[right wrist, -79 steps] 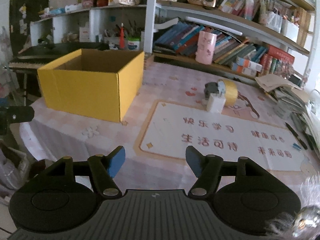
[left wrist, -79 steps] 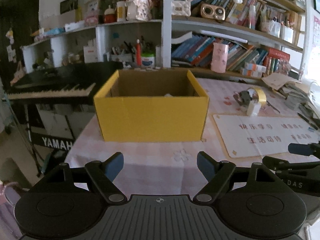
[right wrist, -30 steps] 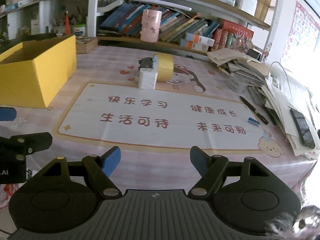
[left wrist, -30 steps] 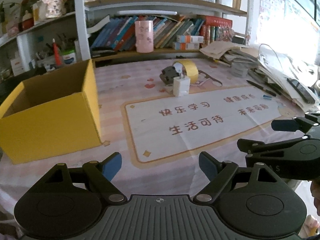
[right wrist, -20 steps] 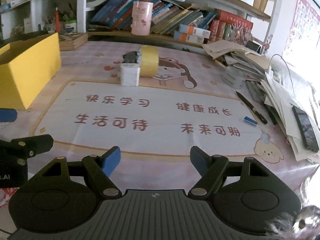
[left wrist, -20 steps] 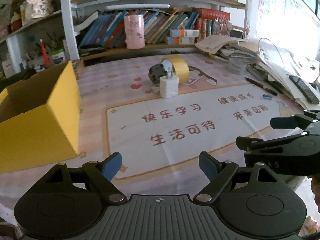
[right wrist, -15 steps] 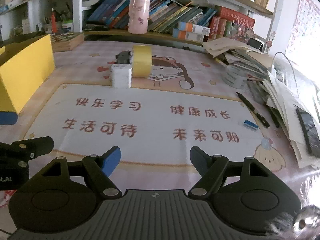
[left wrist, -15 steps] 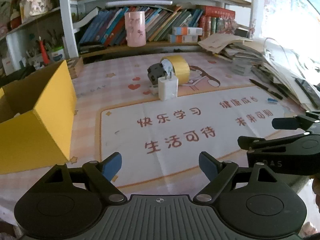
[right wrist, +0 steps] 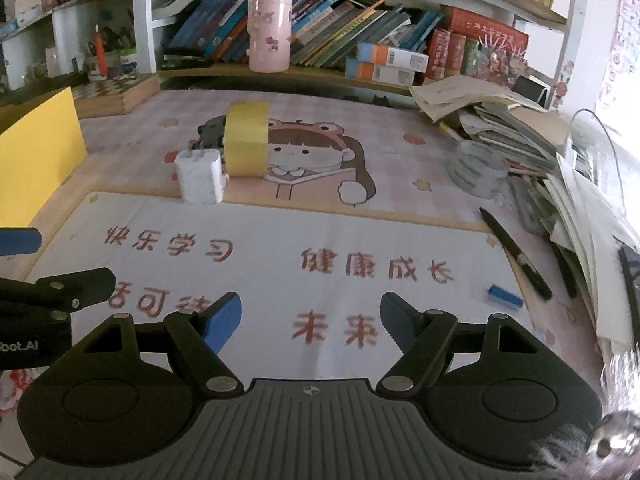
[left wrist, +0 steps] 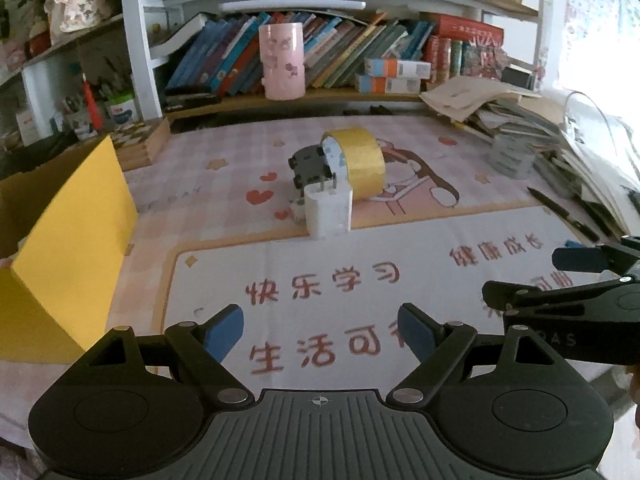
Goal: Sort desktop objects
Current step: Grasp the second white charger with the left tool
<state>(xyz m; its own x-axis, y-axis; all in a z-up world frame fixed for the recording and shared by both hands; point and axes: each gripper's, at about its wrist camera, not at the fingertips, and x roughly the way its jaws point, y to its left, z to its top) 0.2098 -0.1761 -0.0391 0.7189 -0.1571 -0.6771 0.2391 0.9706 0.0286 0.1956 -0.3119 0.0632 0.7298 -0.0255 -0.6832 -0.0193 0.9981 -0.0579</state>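
A white charger plug (left wrist: 328, 212) stands on the desk mat, prongs up, with a yellow tape roll (left wrist: 358, 163) on edge behind it and a dark grey toy car (left wrist: 308, 166) behind that. The right wrist view shows the plug (right wrist: 199, 178), the roll (right wrist: 245, 145) and part of the car (right wrist: 210, 131) too. A yellow cardboard box (left wrist: 60, 240) stands at the left. My left gripper (left wrist: 320, 330) is open and empty, above the mat in front of the plug. My right gripper (right wrist: 310, 320) is open and empty, to the right of the left one.
A black pen (right wrist: 516, 254) and a small blue eraser (right wrist: 505, 296) lie at the mat's right edge. A grey tape stack (right wrist: 476, 170) and piles of papers and books (right wrist: 520, 128) crowd the right side. A pink cup (left wrist: 281, 62) stands on the bookshelf behind.
Both grippers have swung right, away from the yellow box, and moved forward towards the plug, roll and car. Their jaws have stayed open and empty.
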